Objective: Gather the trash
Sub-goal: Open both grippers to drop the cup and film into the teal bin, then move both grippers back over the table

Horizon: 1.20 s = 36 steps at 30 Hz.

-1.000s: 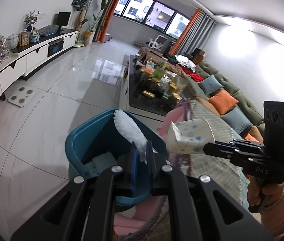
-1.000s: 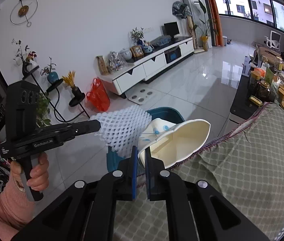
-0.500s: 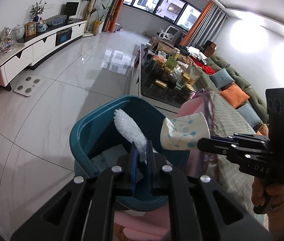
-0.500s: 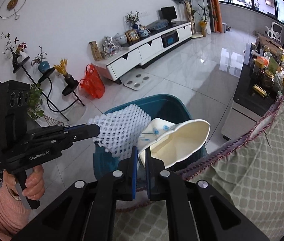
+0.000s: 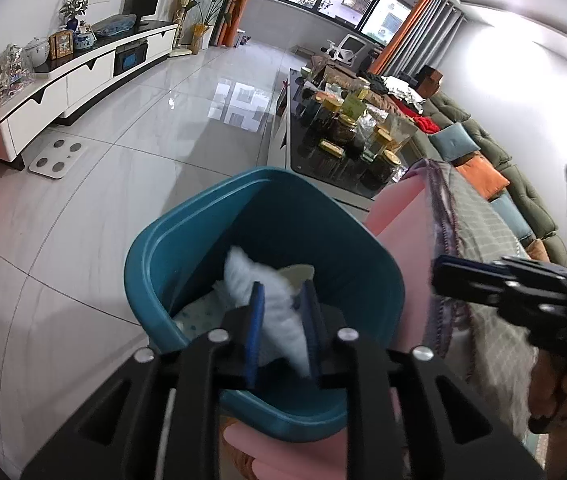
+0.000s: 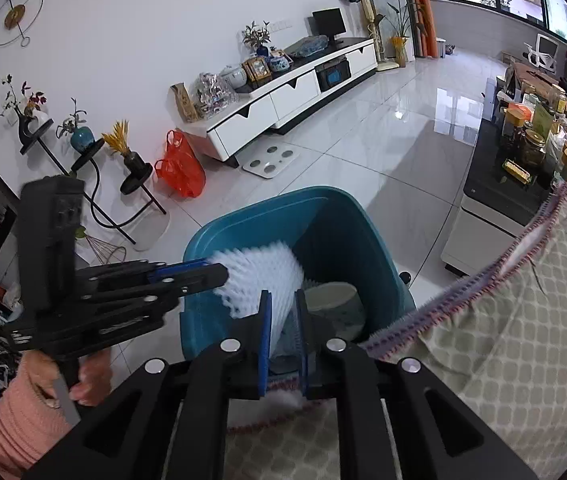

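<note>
Left wrist view. The left gripper [image 5: 281,322] is hanging over the open bin [image 5: 187,240] with its jaws opening. The foam net [image 5: 267,300] is lying between the pads, loose rather than pinched, its far end reaching down into the bin. For a clean release, the jaws are best kept directly above the opening and parted fully before the hand lifts, so the light mesh is not snagging on a pad. The right gripper [image 5: 441,276] is showing to the right of this tool, beside the bin's near-right rim, its tips bare.

Right wrist view. The right gripper [image 6: 283,328] is pointing down into the bin [image 6: 243,220], jaws opening, with nothing pressed between the pads. The cup [image 6: 331,300] is sitting inside the bin, just ahead of and slightly right of the fingertips, apparently already let go. The net [image 6: 259,276] is lying ahead and left of this tool, at the tips of the left gripper [image 6: 221,274], above the bin's left half. The cloth [image 6: 503,320] is bordering the bin on the right, so withdrawal should go straight back.
</note>
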### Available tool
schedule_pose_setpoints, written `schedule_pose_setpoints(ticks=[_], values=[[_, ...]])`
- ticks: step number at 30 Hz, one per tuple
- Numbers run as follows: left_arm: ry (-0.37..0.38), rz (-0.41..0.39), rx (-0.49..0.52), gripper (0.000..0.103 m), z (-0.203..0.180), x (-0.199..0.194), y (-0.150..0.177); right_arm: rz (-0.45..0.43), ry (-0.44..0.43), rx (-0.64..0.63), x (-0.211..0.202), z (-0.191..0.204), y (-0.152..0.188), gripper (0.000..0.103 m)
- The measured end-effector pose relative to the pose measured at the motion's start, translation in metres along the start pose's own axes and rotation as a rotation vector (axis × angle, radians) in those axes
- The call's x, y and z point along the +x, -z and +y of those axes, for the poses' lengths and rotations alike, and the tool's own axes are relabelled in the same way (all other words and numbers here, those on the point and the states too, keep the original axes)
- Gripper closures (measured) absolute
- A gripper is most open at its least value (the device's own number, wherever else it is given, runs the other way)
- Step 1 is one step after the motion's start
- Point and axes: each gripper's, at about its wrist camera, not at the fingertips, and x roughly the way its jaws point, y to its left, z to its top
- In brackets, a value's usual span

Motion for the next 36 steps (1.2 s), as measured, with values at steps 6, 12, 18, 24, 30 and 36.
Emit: schedule_pose_setpoints(ticks=[6,12,18,24,30,36], values=[[-0.016,-0.008,-0.004,0.066,0.002,-0.002,0.004,-0.05,-0.015,0.008,-0.028,0.0,0.009,0.082],[0.015,-0.074,0.03,0.057,-0.014,-0.031,0.007,-0.111,-0.027,0.007,-0.065,0.002,0.028,0.076],[0.109,-0.163,0.14,0.048,-0.061,-0.072,0.016,-0.195,-0.003,0.037,-0.111,-0.005,0.058,0.069],[0.246,-0.182,0.262,0.037,-0.134,-0.086,0.035,-0.285,0.091,0.094,-0.169,-0.023,0.101,0.055],[0.418,-0.071,0.397,0.037,-0.224,-0.061,0.076,-0.339,0.212,0.207,-0.226,-0.051,0.157,0.051],[0.557,0.065,0.535,0.037,-0.307,-0.037,0.123,-0.367,0.349,0.32,-0.275,-0.078,0.21,0.051]])
